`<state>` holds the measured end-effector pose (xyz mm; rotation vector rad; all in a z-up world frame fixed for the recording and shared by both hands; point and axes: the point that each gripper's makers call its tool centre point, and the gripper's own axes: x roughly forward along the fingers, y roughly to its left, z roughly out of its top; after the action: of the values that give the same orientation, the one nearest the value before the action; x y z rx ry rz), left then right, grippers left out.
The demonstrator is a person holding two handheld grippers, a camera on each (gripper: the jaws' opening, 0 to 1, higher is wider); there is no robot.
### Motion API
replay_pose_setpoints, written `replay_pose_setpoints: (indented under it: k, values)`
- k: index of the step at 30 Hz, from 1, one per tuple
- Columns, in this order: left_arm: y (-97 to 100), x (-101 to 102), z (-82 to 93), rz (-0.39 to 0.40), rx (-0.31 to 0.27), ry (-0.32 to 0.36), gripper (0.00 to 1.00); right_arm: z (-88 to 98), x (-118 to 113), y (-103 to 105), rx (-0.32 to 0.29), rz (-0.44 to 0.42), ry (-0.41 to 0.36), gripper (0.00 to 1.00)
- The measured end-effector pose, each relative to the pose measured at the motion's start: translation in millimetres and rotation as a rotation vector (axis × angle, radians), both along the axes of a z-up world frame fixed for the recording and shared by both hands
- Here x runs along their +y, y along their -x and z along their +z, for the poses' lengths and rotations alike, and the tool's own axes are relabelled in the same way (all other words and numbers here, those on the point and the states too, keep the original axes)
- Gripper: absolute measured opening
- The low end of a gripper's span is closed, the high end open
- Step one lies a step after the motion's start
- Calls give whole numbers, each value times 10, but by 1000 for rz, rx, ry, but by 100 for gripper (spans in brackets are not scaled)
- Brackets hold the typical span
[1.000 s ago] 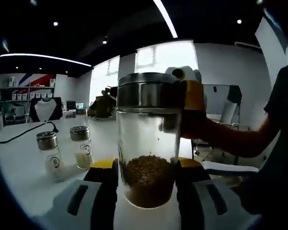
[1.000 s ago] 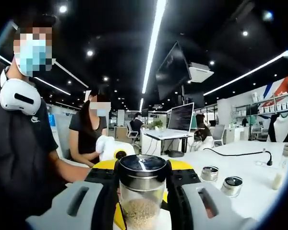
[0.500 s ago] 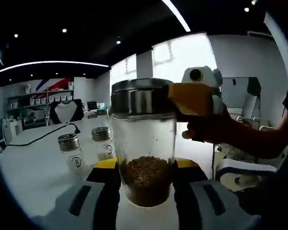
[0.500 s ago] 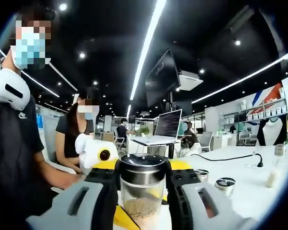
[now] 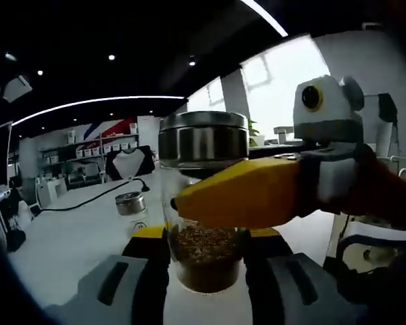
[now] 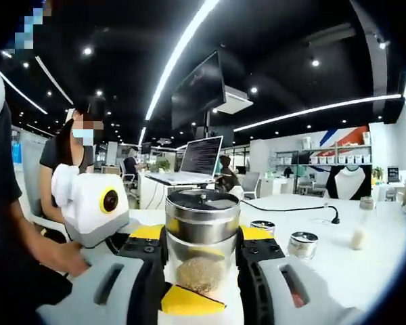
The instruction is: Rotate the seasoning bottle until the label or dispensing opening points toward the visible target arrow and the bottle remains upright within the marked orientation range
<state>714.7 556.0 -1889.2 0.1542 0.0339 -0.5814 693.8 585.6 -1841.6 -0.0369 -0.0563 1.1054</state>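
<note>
- Brown seasoning is seen inside the clear glass bottle, which is capped in silver metal.
- Yellow pads are carried by the black-and-grey left gripper.
- The table is coloured white.

The setting is an open-plan office with a display area. Long linear ceiling lights and recessed spotlights run across a dark ceiling. A large monitor hangs from the ceiling, and a laptop stands open on a desk where people sit in office chairs. Wall shelving carries rows of small boxes, and a mannequin bust stands below it. A white tabletop carries a black cable. Large windows admit daylight.
</note>
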Motion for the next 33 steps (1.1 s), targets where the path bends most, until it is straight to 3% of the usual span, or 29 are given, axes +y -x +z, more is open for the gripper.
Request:
replay_pose_setpoints:
  k: [3,11,14,15,17,19,23,30,33]
  values:
    - [-23,64,15,59,-10,5,44,-6,16,-26,41,-58,-38,38]
    - [-46,131,20,88,-16,11,44,-26,77,-33,8,-151,-15,38]
    - [-28,58,32,14,-21,19,44,-15,1,-53,24,-170,-35,38]
    - [-4,20,83,-25,-33,64,44,1,-12,-34,11,-155,-28,38]
    - [34,-18,129,-78,-32,82,44,44,10,49,-94,-87,51,37]
    - [68,-62,163,-133,-40,89,45,71,-3,114,-76,-40,47,37]
    - [150,-139,243,-233,-55,111,46,137,-84,158,14,38,-62,37]
    - [386,-293,238,-447,-2,111,47,145,-137,350,-7,170,-52,37]
    - [462,-340,247,-507,22,126,47,164,-174,431,16,225,-64,37]
